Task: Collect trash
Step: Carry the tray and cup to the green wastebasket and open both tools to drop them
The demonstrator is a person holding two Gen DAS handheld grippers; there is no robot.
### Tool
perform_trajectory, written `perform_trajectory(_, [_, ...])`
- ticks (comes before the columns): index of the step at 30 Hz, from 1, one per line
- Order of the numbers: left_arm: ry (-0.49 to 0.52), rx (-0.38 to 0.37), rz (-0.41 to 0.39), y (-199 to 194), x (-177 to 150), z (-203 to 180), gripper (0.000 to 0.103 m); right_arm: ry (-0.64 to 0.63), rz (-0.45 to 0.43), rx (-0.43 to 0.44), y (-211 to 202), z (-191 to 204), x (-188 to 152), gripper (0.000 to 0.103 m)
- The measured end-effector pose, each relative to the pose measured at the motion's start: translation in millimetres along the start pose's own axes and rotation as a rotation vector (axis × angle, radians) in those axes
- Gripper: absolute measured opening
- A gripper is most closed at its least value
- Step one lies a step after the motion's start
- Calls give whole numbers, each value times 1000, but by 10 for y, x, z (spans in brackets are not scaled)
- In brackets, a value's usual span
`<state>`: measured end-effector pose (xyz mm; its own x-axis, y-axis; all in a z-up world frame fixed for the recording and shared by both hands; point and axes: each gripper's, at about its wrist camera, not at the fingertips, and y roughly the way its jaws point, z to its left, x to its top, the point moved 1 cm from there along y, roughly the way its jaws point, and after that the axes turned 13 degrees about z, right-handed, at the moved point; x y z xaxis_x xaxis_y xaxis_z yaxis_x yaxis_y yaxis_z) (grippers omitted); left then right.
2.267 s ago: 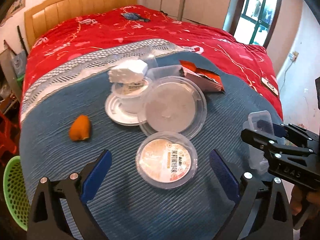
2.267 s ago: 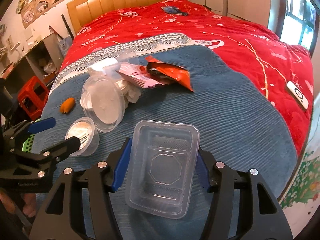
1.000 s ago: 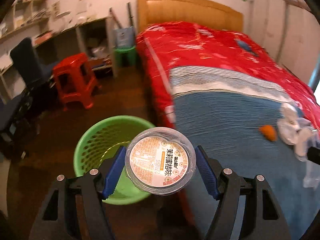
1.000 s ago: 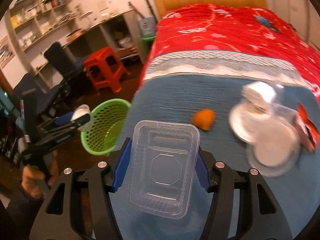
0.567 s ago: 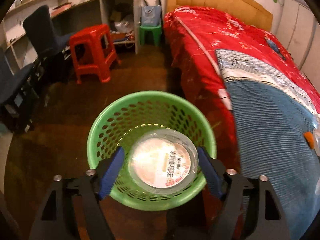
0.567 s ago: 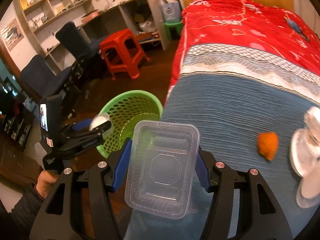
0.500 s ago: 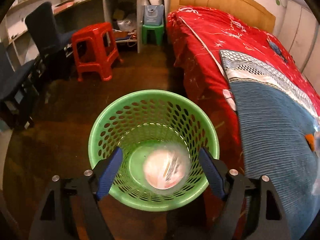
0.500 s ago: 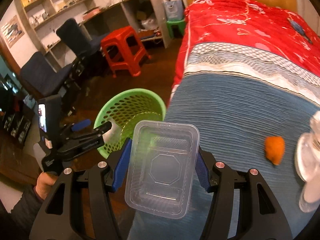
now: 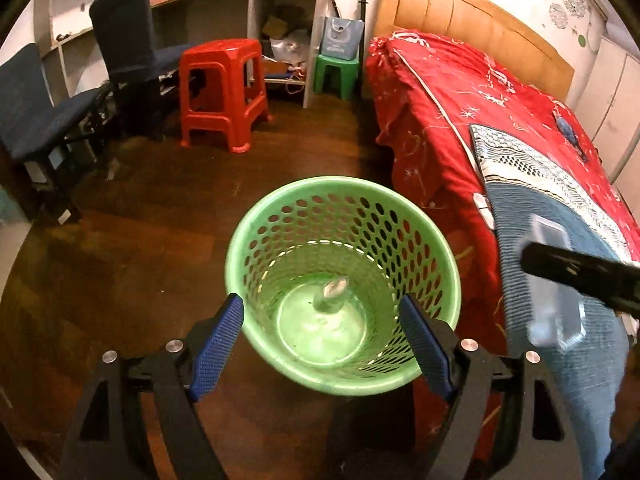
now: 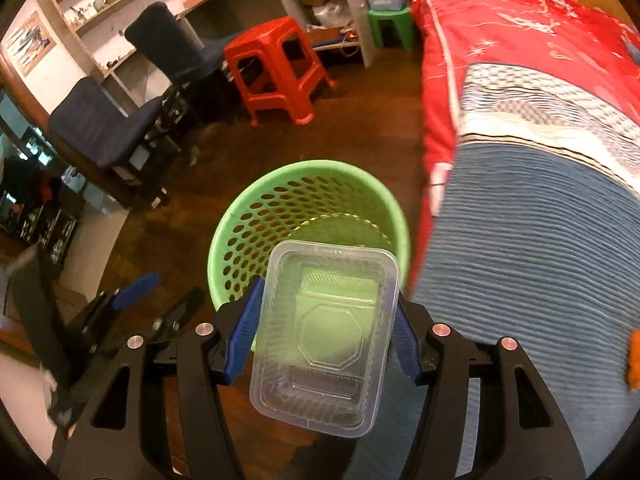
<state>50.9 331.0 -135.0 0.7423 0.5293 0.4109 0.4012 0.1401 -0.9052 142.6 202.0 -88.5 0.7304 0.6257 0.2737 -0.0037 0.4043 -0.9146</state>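
Both grippers pointed steeply down over the round green perforated plastic basket (image 9: 342, 284) at frame centre, beside the bed with the red quilt (image 9: 460, 120). The left gripper (image 9: 320, 344) stood wide, gripping nothing; a clear round cup (image 9: 332, 298) lay in the basket's bottom. The right gripper (image 10: 324, 330) clamped a clear rectangular plastic tray (image 10: 326, 334) above the basket's near rim.
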Motion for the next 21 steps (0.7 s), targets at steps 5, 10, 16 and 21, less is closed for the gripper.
perform_trajectory(5, [-20,1,-10,-75,-95,76,81,20,28,43,181,114,120,66])
perform_trajectory(10, [-30,-2,-10,-113,-152,94,82,13,10,47,118,155,112,71])
perform_trajectory(16, [-19,-7,-24,-246,-210,-29,82,7,-53,-1,-266,26,-135,71])
perform_trajectory(21, [17,-25,-42,-389,-235,-274,83,23,-118,-63,-594,-186,-433,71])
